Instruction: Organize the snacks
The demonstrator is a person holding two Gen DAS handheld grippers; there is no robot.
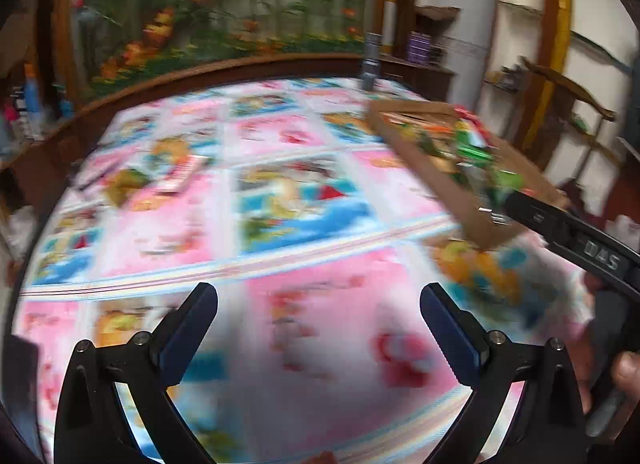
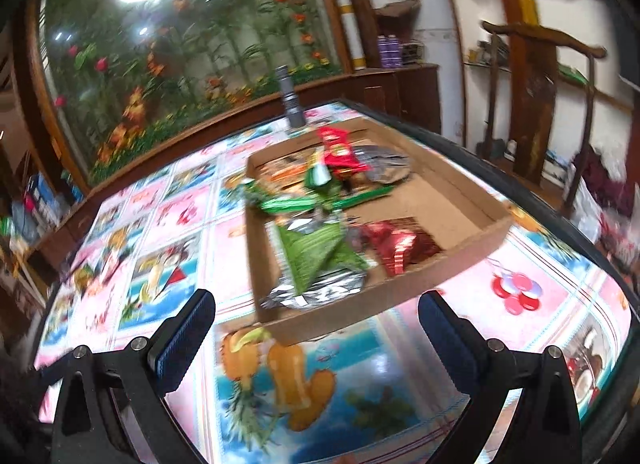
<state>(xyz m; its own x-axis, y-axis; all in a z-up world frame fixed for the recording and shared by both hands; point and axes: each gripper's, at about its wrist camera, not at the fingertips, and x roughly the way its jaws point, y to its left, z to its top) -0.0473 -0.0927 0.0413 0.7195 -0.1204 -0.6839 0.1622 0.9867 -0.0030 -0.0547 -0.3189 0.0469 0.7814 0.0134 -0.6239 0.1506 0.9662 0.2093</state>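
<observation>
Snacks (image 2: 320, 232) lie heaped in a shallow cardboard tray (image 2: 460, 260) at the centre of the right wrist view: green packets, a red foil pack, silver wrappers. The right gripper (image 2: 316, 328) hangs before the tray's near wall, fingers spread wide and empty. The left gripper (image 1: 320, 324) is likewise released over the bare cartoon-print worktop (image 1: 280, 223).

A hasty reach could shove the light tray, or crush a foil pack; both views are blurred.

Only the left wrist view shows stray packets (image 1: 176, 175) at middle left, away from the tray. The right wrist view alone shows the tray's contents plainly.
</observation>
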